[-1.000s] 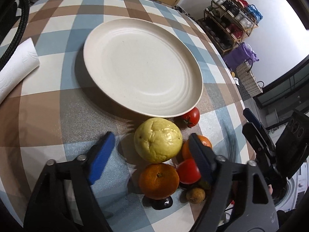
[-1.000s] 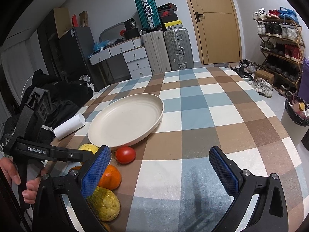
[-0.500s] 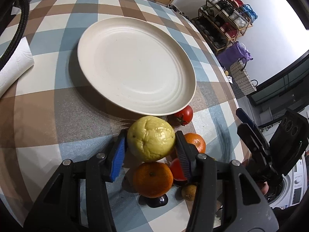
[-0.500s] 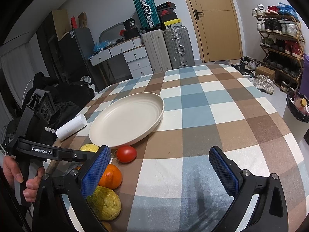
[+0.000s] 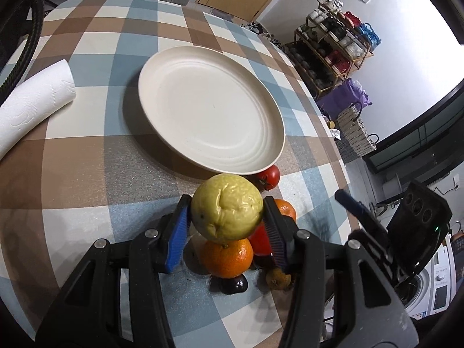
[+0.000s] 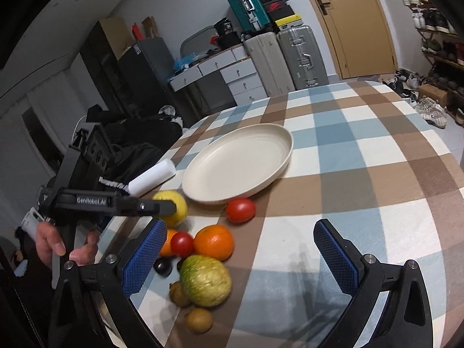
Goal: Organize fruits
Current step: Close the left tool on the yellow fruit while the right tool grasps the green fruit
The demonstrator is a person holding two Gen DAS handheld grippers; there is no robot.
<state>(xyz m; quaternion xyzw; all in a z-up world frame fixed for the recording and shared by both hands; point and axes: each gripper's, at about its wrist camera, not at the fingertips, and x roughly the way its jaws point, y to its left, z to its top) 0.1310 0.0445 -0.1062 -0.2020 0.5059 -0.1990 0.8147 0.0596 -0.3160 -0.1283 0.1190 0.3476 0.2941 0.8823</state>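
Left hand-held gripper (image 5: 227,226) clamping yellow fruit (image 5: 227,210), lifted near plate (image 5: 278,156)

**A lived-in home, dining corner by the entrance**

A worktop (image 6: 362,156) under a checked cloth stands near a wooden door (image 6: 353,20). Beside it are suitcases (image 6: 284,55), a white drawer unit (image 6: 232,78) and a shoe rack (image 5: 336,46) full of shoes. A washing machine (image 5: 429,287) shows at one edge.

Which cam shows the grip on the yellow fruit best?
Left wrist: the left gripper has both blue pads pressed on the yellow fruit, seen whole. In the right wrist view a black finger crosses the fruit, hiding the contact.
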